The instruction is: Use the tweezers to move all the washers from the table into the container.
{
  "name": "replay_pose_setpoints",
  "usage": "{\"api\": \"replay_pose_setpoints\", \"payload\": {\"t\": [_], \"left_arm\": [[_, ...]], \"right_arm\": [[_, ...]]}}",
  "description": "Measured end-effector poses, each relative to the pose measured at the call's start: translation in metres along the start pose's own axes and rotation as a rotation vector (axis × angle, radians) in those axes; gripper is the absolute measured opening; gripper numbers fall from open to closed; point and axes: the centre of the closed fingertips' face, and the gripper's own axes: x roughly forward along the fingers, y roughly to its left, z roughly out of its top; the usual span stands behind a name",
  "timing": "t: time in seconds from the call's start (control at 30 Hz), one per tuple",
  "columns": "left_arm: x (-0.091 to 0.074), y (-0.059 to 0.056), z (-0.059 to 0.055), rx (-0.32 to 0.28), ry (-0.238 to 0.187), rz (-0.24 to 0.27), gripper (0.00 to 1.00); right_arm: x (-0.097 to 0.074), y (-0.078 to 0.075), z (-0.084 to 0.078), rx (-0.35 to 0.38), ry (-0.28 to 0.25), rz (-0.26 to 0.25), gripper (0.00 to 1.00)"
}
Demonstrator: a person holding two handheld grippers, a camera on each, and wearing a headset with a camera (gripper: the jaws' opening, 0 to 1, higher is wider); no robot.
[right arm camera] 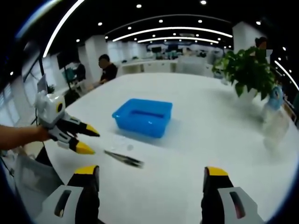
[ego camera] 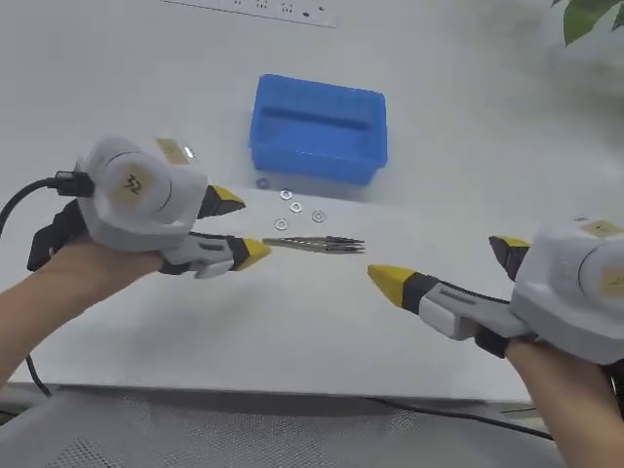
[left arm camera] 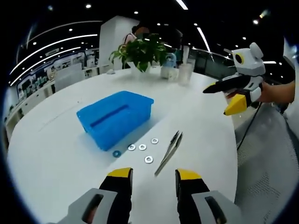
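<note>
The white table (ego camera: 468, 146) stands in a large open office with rows of ceiling lights, and a potted plant (right arm camera: 247, 70) is at its far side. The blue plastic container (ego camera: 312, 161) sits on the table. The small washers (ego camera: 295, 207) lie on the table just in front of it.

The tweezers (ego camera: 317, 243) lie flat on the table, near the washers on the person's side. In the head view their long axis goes from left to right. The joined end is toward the left gripper (ego camera: 246, 226) and the two separated tips point to the right.

The left gripper hovers above the table with its jaws spread and nothing between them. The right gripper (ego camera: 444, 261) is well apart from the tweezers, with its jaws spread wide and also holding nothing.
</note>
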Motion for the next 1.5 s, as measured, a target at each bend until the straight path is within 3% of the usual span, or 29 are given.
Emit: {"api": "replay_pose_setpoints", "payload": {"t": [0.1, 0.17, 0.4, 0.43, 0.47, 0.53, 0.63, 0.73, 0.87, 0.97, 1.07, 1.2, 1.23, 1.3, 1.5], "left_arm": [[0.006, -0.002, -0.005, 0.036, 0.010, -0.023, 0.30], [0.010, -0.002, -0.009, 0.090, 0.025, -0.031, 0.22], [0.021, -0.003, -0.015, 0.088, 0.052, -0.060, 0.24], [0.023, -0.001, -0.011, 0.095, 0.028, -0.054, 0.23], [0.024, -0.001, -0.014, 0.088, 0.047, -0.061, 0.21], [0.027, -0.002, -0.012, 0.096, 0.034, -0.069, 0.17], [0.030, -0.003, -0.009, 0.160, 0.020, -0.082, 0.07], [0.031, -0.006, -0.009, 0.163, 0.015, -0.091, 0.01], [0.028, -0.011, -0.009, 0.212, 0.020, -0.090, 0.00], [0.013, -0.016, 0.009, 0.232, -0.019, -0.086, 0.00], [0.000, -0.019, 0.021, 0.275, -0.032, -0.075, 0.00], [-0.019, -0.027, 0.040, 0.324, -0.053, -0.067, 0.00], [-0.023, -0.029, 0.044, 0.347, -0.053, -0.067, 0.00], [-0.029, -0.034, 0.050, 0.373, -0.053, -0.072, 0.00], [-0.037, -0.042, 0.058, 0.442, -0.041, -0.090, 0.00]], "right_arm": [[0.000, -0.002, 0.003, -0.003, -0.005, -0.003, 0.91], [0.000, -0.003, 0.003, -0.003, -0.004, -0.003, 0.91], [0.001, -0.004, 0.006, -0.013, -0.003, -0.003, 0.90], [0.001, -0.003, 0.005, -0.012, -0.001, -0.004, 0.90], [0.002, -0.003, 0.005, -0.012, 0.000, -0.003, 0.90], [0.002, -0.002, 0.004, -0.012, 0.002, 0.000, 0.90], [0.003, 0.002, 0.004, -0.014, 0.004, 0.005, 0.90], [0.003, 0.005, 0.005, -0.021, 0.002, 0.011, 0.89], [0.006, 0.018, 0.009, -0.052, 0.010, 0.069, 0.84], [0.009, 0.033, 0.015, -0.126, 0.022, 0.134, 0.80], [0.013, 0.046, 0.020, -0.206, 0.032, 0.181, 0.76], [0.020, 0.068, 0.018, -0.289, 0.067, 0.271, 0.63], [0.022, 0.070, 0.018, -0.296, 0.069, 0.271, 0.59], [0.028, 0.077, 0.018, -0.320, 0.067, 0.282, 0.59], [0.039, 0.105, 0.010, -0.379, 0.101, 0.390, 0.49]]}}
